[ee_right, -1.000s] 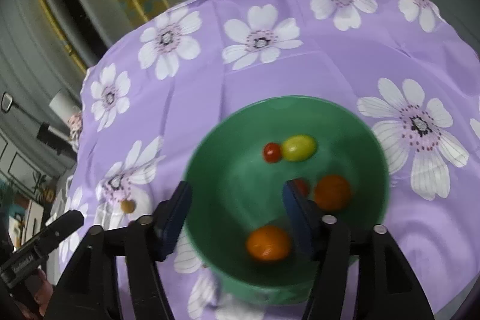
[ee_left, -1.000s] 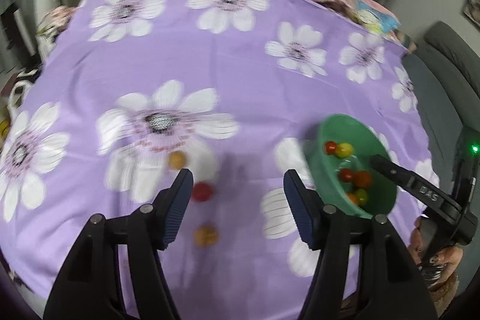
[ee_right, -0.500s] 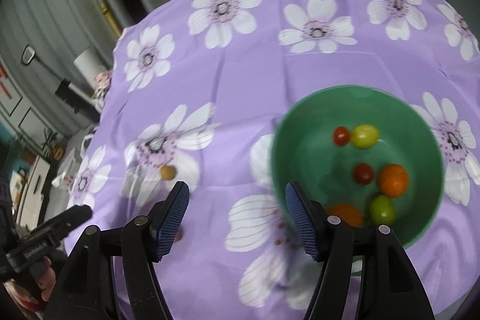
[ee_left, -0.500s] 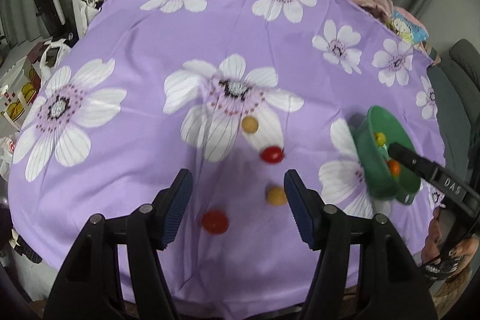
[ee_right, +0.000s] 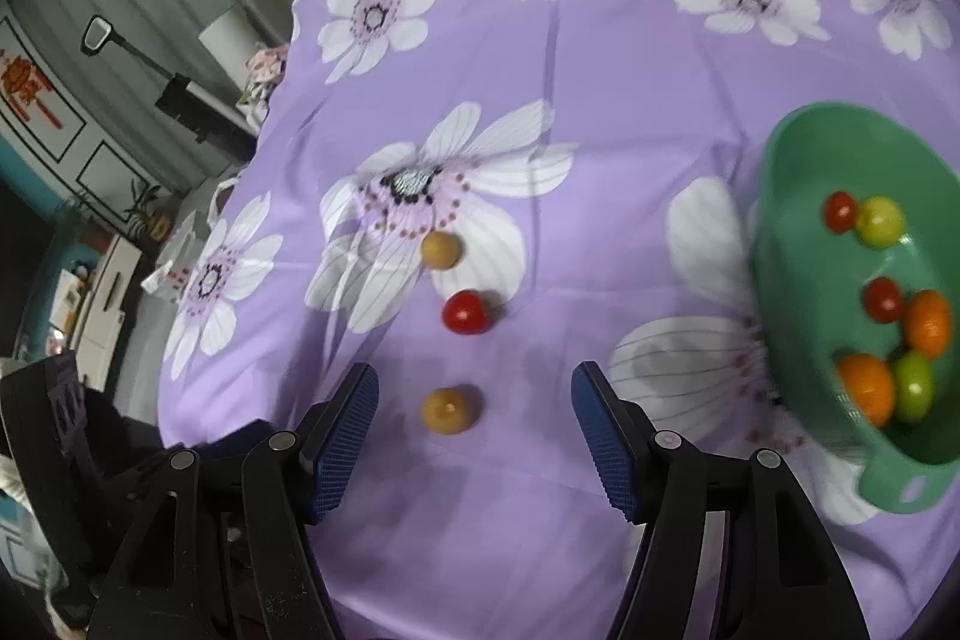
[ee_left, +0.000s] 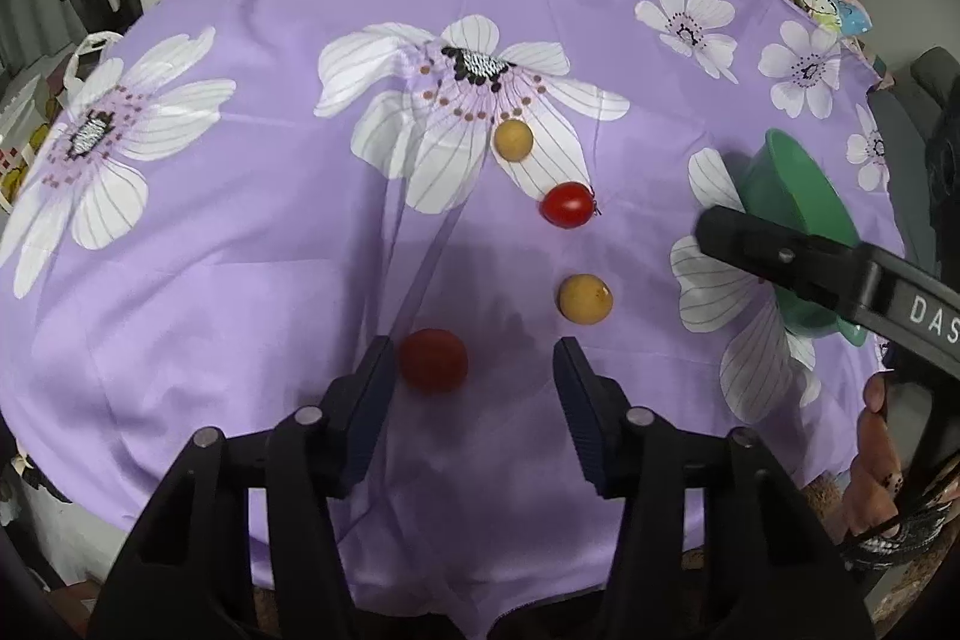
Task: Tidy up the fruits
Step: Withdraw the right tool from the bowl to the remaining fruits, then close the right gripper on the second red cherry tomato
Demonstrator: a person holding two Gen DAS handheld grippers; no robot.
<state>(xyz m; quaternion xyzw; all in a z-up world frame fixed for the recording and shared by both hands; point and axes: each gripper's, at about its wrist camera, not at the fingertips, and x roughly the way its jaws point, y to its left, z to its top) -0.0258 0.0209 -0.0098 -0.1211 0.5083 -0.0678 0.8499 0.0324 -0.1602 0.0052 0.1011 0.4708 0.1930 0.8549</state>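
Note:
My left gripper [ee_left: 474, 379] hangs low over the purple cloth with its jaws closing. A large red tomato [ee_left: 433, 360] lies between them, close by the left finger [ee_left: 369, 394] and well apart from the right one. Beyond it lie a yellow fruit [ee_left: 585, 298], a red cherry tomato [ee_left: 567, 204] and a tan fruit [ee_left: 513, 139]. My right gripper [ee_right: 474, 400] is open, and the yellow fruit [ee_right: 447, 409] shows between its fingers. The green bowl [ee_right: 798, 280] at the right holds several red, orange and green fruits. One right finger [ee_left: 780, 256] crosses in front of the bowl [ee_left: 798, 196].
The flowered cloth [ee_left: 240, 280] drops off the table's front edge just below my left gripper. A hand [ee_left: 876, 478] holds the right gripper at the lower right. Bags and furniture stand past the left edge, and a grey sofa [ee_left: 924, 76] past the right.
My left gripper has come down toward the large red tomato and its jaws have narrowed. My right gripper has swung left from over the bowl to the loose fruits.

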